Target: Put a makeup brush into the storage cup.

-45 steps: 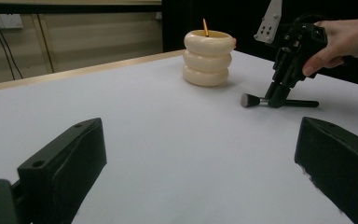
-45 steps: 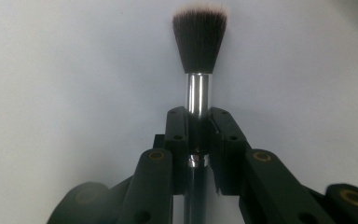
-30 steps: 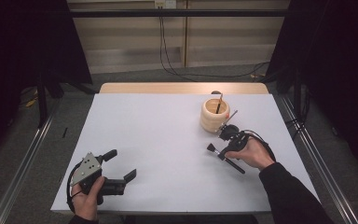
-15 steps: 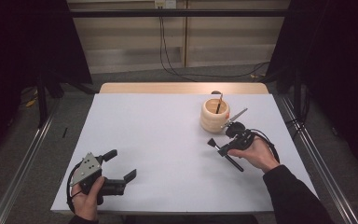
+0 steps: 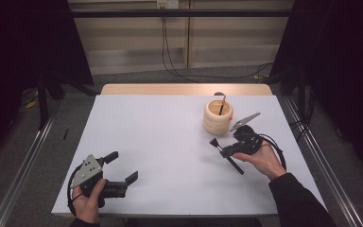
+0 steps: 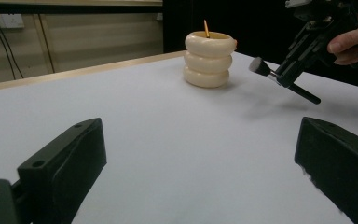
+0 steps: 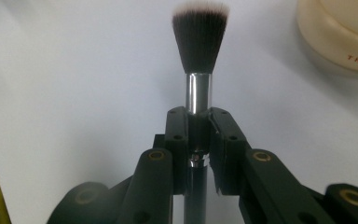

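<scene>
Right of centre, our right gripper (image 5: 228,150) clamped the makeup brush (image 7: 199,44) by its ferrule, presumably bound for the holder (image 5: 218,116); lower left, the left gripper (image 5: 121,167) rested, jaws apart.

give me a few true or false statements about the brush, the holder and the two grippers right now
1. The right gripper is clamped on the brush. True.
2. The brush lies flat on the table. False: it is held above the surface, bristles pointing away from the hand.
3. The left gripper holds the cream holder. False: its jaws are apart with nothing between them, far from the holder.
4. A thin stick-like tool stands in the holder. True.
5. The holder has tipped on its side. False: it stands upright near the table's far right.
</scene>
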Motion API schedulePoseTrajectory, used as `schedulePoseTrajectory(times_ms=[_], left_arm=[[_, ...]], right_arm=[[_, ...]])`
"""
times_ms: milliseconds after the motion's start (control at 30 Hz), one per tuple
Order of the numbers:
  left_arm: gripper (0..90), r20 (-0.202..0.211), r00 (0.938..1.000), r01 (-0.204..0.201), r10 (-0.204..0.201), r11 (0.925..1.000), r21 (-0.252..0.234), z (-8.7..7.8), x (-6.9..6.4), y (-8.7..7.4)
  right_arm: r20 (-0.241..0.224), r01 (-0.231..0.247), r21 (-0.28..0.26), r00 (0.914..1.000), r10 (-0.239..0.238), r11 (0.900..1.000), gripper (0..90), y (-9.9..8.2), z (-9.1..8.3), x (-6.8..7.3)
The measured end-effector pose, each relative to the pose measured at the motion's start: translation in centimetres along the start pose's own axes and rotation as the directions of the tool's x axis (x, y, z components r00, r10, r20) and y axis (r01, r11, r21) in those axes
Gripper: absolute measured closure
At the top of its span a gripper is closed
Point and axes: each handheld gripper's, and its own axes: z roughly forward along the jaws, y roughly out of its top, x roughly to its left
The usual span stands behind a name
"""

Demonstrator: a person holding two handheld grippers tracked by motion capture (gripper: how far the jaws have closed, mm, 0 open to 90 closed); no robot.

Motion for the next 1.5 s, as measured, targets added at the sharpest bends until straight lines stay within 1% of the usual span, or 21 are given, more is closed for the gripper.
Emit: schedulePoseTrajectory(times_ms=[133,167,200,233,267,367,433,533,600,733,833,933,1033,1067,1133,1167,1233,1300,1333,1367,1500], left_arm=[[2.1,-0.001,1.0,-0.002,0.002,1.0,0.001,0.0,0.0,0.0],[2.1,-0.001,1.0,-0.002,0.002,1.0,0.002,0.0,0.0,0.0],[2.1,-0.004,1.0,-0.003,0.003,1.0,0.003,0.0,0.0,0.0],[2.2,-0.002,1.0,0.008,-0.008,0.9999,-0.007,0.0,-0.1,0.0],[2.1,-0.004,1.0,0.001,-0.001,1.0,0.002,0.0,0.0,0.0],[2.1,0.007,1.0,0.0,0.0,0.9999,-0.013,-0.1,0.0,0.0],[2.1,0.003,1.0,-0.006,0.006,0.9999,-0.01,-0.1,0.0,0.0],[2.1,0.002,1.0,0.0,0.0,0.9999,-0.013,-0.1,0.0,0.0],[2.2,0.005,1.0,-0.001,0.001,0.9999,-0.011,-0.1,0.0,0.0],[2.1,0.007,1.0,-0.001,0.001,0.9999,-0.011,-0.1,0.0,0.0],[2.1,0.006,1.0,-0.004,0.004,0.9999,-0.01,-0.1,0.0,0.0],[2.1,0.004,1.0,-0.001,0.001,0.9999,-0.01,-0.1,0.0,0.0],[2.1,0.0,1.0,-0.005,0.005,1.0,-0.008,-0.1,0.0,0.1],[2.1,0.004,1.0,-0.004,0.004,1.0,-0.008,-0.1,0.0,0.0],[2.1,0.003,1.0,0.004,-0.004,0.9999,-0.01,-0.1,0.0,0.0],[2.0,0.003,1.0,0.004,-0.004,0.9999,-0.01,-0.1,0.0,0.0],[2.1,-0.004,1.0,0.004,-0.004,1.0,-0.009,-0.1,-0.1,0.0],[2.1,-0.004,1.0,0.003,-0.003,1.0,-0.009,-0.1,-0.1,0.1],[2.1,-0.004,1.0,0.003,-0.003,1.0,-0.009,-0.1,-0.1,0.1],[2.1,-0.004,1.0,0.004,-0.004,0.9999,-0.01,-0.1,-0.1,0.0],[2.1,-0.004,1.0,0.003,-0.003,0.9999,-0.01,-0.1,-0.1,0.0]], right_arm=[[-0.004,0.008,-0.062,1.0,-0.008,0.998,78.3,-0.2,-0.3,-0.1],[0.005,0.01,-0.075,0.9999,-0.01,0.9971,78.3,-0.4,-0.4,0.0],[-0.003,0.014,-0.091,0.9999,-0.014,0.9958,78.3,-0.4,-0.4,-0.1],[0.001,0.004,-0.092,1.0,-0.004,0.9957,78.3,-0.5,-0.5,0.0],[0.004,0.008,-0.112,1.0,-0.007,0.9937,78.3,-0.5,-0.6,-0.1],[-0.004,0.027,-0.146,0.9996,-0.028,0.9889,78.3,-0.6,-1.0,0.0],[-0.009,0.038,-0.175,0.9992,-0.04,0.9839,78.3,-0.7,-1.2,0.1],[-0.008,0.037,-0.203,0.9992,-0.04,0.9785,78.3,-0.8,-1.4,0.1],[0.004,0.029,-0.204,0.9996,-0.029,0.9786,78.3,-0.8,-1.6,0.1],[0.01,0.015,-0.249,0.9999,-0.013,0.9685,78.3,-1.1,-2.0,-0.1],[0.004,0.013,-0.29,0.9999,-0.013,0.957,78.3,-1.4,-2.3,-0.4],[0.0,0.009,-0.336,1.0,-0.01,0.9419,78.3,-1.6,-2.6,-0.5],[-0.003,0.01,-0.385,0.9999,-0.012,0.9228,78.2,-1.7,-3.0,-0.4],[-0.007,0.012,-0.405,0.9998,-0.016,0.9143,78.2,-1.7,-3.2,-0.4],[-0.015,0.019,-0.419,0.9995,-0.028,0.9077,78.3,-1.7,-3.3,-0.4],[-0.02,0.025,-0.431,0.9991,-0.037,0.9019,78.2,-1.8,-3.4,-0.4],[-0.025,0.021,-0.442,0.999,-0.036,0.8969,78.2,-1.8,-3.4,-0.4],[-0.029,0.022,-0.461,0.9988,-0.039,0.8871,78.2,-1.8,-3.6,-0.4],[-0.023,0.028,-0.474,0.9988,-0.044,0.8798,78.2,-1.9,-3.6,-0.4],[-0.027,0.025,-0.481,0.9987,-0.043,0.8766,78.2,-1.9,-3.7,-0.3],[-0.02,0.029,-0.521,0.9988,-0.046,0.8534,78.2,-1.9,-4.1,-0.3]])
